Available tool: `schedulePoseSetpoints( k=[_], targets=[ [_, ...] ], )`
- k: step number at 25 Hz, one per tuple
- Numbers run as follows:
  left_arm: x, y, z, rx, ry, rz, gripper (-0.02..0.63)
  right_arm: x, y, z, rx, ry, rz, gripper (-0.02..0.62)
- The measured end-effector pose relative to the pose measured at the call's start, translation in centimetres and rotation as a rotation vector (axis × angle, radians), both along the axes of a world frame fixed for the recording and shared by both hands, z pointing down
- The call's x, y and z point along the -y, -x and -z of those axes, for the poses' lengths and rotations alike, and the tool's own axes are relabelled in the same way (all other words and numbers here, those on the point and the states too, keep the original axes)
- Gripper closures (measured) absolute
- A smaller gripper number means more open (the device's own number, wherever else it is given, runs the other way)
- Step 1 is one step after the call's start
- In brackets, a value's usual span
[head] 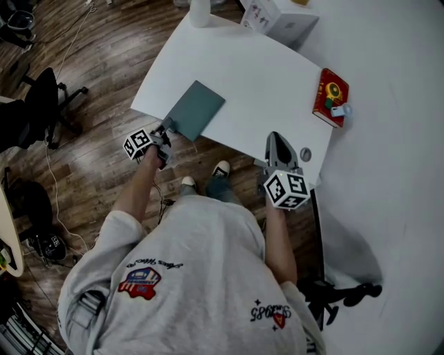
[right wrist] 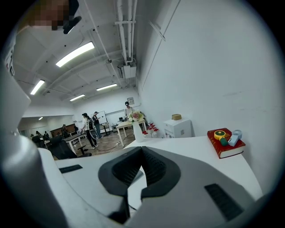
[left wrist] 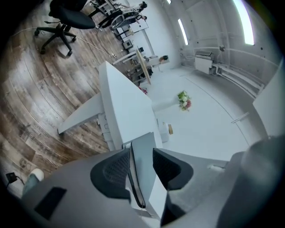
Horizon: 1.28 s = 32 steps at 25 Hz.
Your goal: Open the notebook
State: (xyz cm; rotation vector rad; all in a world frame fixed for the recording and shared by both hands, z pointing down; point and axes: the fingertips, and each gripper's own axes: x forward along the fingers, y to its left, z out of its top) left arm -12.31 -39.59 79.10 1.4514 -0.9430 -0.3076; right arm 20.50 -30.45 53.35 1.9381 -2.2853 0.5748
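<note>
A grey-green notebook [head: 198, 107] lies closed on the white table [head: 263, 69], with one corner at the near left edge. My left gripper [head: 165, 130] is at that corner, off the table's side. In the left gripper view the notebook [left wrist: 144, 149] runs between the jaws of the left gripper [left wrist: 141, 167]. Its dark edge lies against the left pad, and a gap shows to the right pad. My right gripper [head: 276, 139] rests over the near table edge, well right of the notebook. In the right gripper view the right gripper [right wrist: 141, 151] has its pads together with nothing held.
A red book [head: 330, 97] with small toys on top lies at the table's right. A white box [head: 277, 17] and a white cylinder [head: 200, 10] stand at the far edge. A small round disc [head: 306, 154] sits by my right gripper. An office chair [head: 41, 104] stands on the wooden floor.
</note>
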Motion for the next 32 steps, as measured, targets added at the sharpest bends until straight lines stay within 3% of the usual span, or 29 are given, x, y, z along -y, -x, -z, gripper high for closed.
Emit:
schedulePoseSetpoints(
  k=[5,8,13,20,28,32],
  targets=[
    [-0.3,0.1,-1.0,0.075,0.05,0.002,0.562,-0.6,-0.4,-0.4,0.009,0.007,-0.004,0.603],
    [-0.4,-0.1,-0.8,0.125,0.047,-0.031,0.571,-0.9,-0.6,-0.5,0.013,0.011,-0.006,0.603],
    [-0.4,-0.4,0.5,0.214,-0.028,-0.081,0.58,-0.9,-0.3,-0.5,0.02,0.007,-0.003,0.603],
    [-1.1,-1.9,4.7,0.315,-0.219,-0.153,0.581,-1.6,0.1,-0.7,0.052,0.003,-0.001,0.602],
    [-4.2,-4.8,9.3,0.495,-0.462,-0.393,0.581,-3.0,0.0,-0.1,0.059,-0.01,-0.003,0.601],
    [-6.1,-7.2,11.3,0.548,-0.571,-0.534,0.581,-3.6,-0.4,-0.1,0.066,-0.012,-0.013,0.601]
  ],
)
